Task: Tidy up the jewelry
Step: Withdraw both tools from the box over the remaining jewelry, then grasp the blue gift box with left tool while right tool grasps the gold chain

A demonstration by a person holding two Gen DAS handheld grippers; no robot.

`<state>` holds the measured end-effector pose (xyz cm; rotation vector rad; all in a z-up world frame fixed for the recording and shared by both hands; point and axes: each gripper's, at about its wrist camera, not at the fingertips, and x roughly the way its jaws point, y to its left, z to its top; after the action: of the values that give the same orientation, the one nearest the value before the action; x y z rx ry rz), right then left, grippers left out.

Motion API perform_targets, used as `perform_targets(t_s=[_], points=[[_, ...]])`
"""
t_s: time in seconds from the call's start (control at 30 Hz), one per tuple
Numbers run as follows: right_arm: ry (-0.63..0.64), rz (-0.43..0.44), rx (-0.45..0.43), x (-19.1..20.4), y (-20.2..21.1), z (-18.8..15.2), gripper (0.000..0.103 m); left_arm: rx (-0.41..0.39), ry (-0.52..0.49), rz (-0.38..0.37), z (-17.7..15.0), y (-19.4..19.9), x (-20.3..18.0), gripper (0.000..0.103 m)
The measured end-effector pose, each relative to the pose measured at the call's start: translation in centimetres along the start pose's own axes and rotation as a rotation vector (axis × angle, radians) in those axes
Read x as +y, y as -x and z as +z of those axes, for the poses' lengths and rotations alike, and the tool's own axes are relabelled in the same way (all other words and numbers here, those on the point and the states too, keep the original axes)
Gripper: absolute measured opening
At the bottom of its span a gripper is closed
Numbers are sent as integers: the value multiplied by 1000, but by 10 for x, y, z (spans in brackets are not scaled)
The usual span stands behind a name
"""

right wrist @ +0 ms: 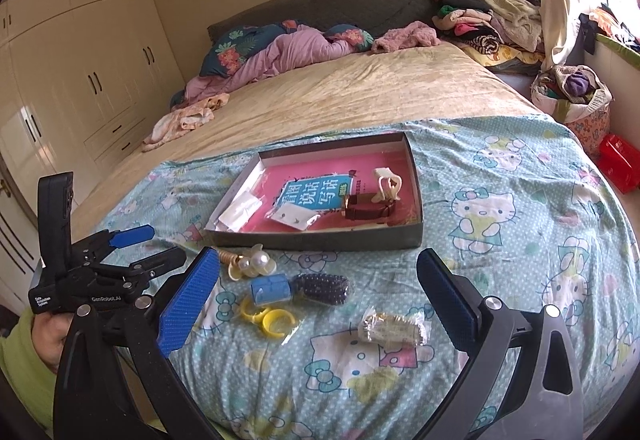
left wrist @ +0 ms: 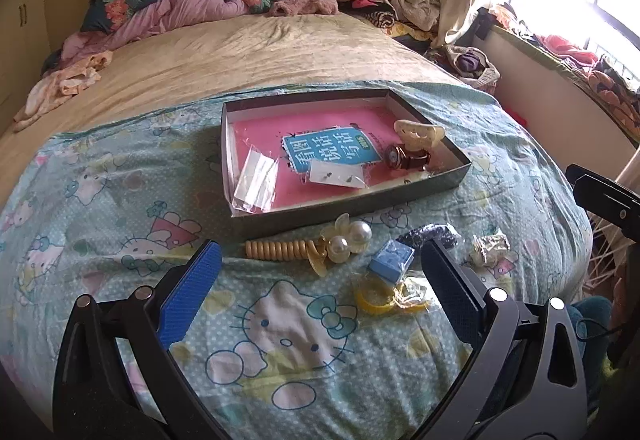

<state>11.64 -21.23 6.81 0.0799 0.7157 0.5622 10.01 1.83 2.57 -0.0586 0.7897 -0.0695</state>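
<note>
A shallow grey box with a pink lining lies on the Hello Kitty blanket. It holds a brown watch, a cream hair claw and small clear bags. In front lie a pearl flower clip with a coiled band, a blue box, a dark beaded piece, yellow rings in a bag and a bagged gold item. My left gripper and right gripper are open and empty.
The bed runs back to a dark headboard with pink bedding and piled clothes. Wardrobes stand on the left. A laundry basket and a red object sit beside the bed on the right.
</note>
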Motion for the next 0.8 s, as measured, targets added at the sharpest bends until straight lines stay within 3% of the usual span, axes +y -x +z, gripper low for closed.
perform_targets(t_s=[0.33,0.8], points=[[16,-29,62,-3,-15,-23,98,43,-25,-29,-16,-9,-10,93],[19,-164,204,-25,-57,-53,98,97,-49,-85,-32,-39,-19,93]])
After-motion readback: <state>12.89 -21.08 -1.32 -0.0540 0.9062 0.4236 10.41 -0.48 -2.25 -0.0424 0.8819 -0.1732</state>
